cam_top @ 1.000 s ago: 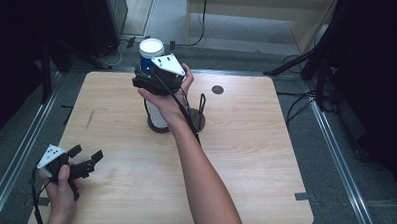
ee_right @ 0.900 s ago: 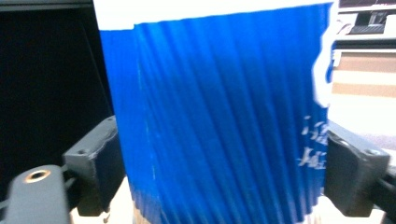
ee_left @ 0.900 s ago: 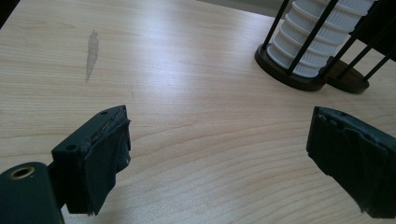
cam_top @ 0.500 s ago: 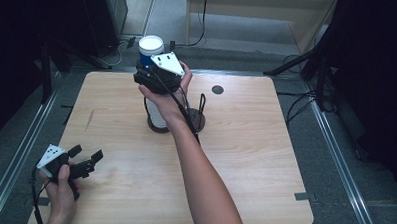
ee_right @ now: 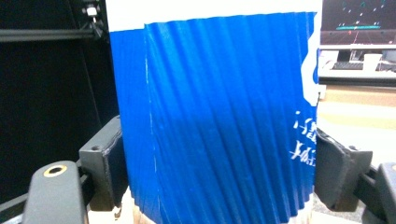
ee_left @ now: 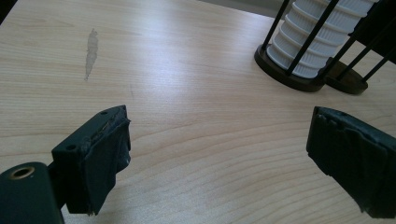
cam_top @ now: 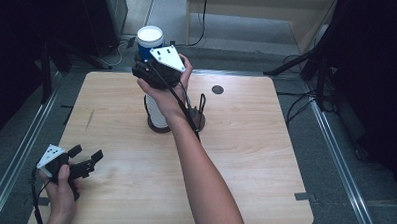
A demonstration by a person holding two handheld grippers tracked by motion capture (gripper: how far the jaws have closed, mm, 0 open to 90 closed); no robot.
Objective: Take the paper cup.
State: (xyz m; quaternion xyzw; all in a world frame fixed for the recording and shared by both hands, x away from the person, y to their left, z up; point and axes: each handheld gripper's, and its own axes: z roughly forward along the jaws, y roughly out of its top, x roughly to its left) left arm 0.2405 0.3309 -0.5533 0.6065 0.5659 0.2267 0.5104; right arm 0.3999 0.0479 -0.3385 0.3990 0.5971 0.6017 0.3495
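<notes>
Holding one item in my right gripper [cam_top: 147,68]: a blue ribbed paper cup [ee_right: 215,116] with a white rim, both black jaws pressed against its sides. In the high view the cup [cam_top: 150,42] sits raised above the table, at the top of the stack, over the far middle of the board.

Item below it: a stack of white ribbed cups [cam_top: 157,111], upright inside a black wire rack [ee_left: 303,51] with thin vertical rods and a dark round base. The rack stands on the table, a little left of its centre line.

My right hand [cam_top: 168,88] wraps the gripper body, grey three-cornered plate uppermost, cable trailing down along my forearm.

My left gripper [cam_top: 88,163]: jaws spread wide, nothing between them, low over the near left corner of the table, well apart from the rack. My left hand [cam_top: 59,184] grips it from below.

Surface: a light wooden table [cam_top: 247,140], a pale grey smear [ee_left: 91,49] in the grain ahead of my left jaws, a small dark disc [cam_top: 217,90] near the far edge.
</notes>
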